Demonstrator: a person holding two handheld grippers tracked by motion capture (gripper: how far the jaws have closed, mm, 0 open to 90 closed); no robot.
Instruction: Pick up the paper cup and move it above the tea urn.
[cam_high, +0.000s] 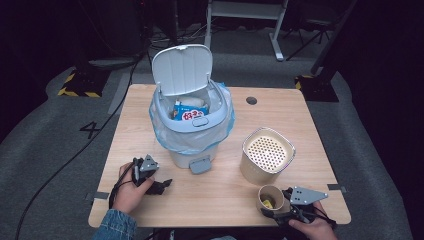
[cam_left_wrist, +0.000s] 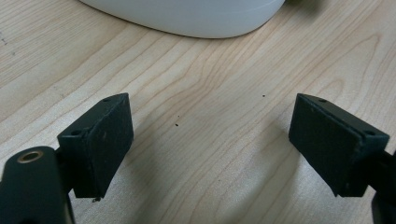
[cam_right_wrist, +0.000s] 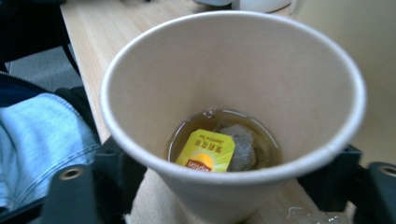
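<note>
1. A right tool (cam_high: 276, 209) grips a paper cup (cam_high: 270, 198) at the desk's (cam_high: 220, 195) near edge; moving it well probably means keeping it upright, since liquid remains.
2. The right gripper view reveals a tea bag (cam_right_wrist: 236, 147) in tea; the left tool (cam_left_wrist: 210, 144) gapes wide, empty, near the open bin (cam_high: 192, 120).

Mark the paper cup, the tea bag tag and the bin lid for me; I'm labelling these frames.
paper cup (cam_right_wrist: 154, 107): right gripper view, inner wall.
tea bag tag (cam_right_wrist: 206, 150): right gripper view, yellow face.
bin lid (cam_high: 182, 69): high view, raised lid's underside.
</note>
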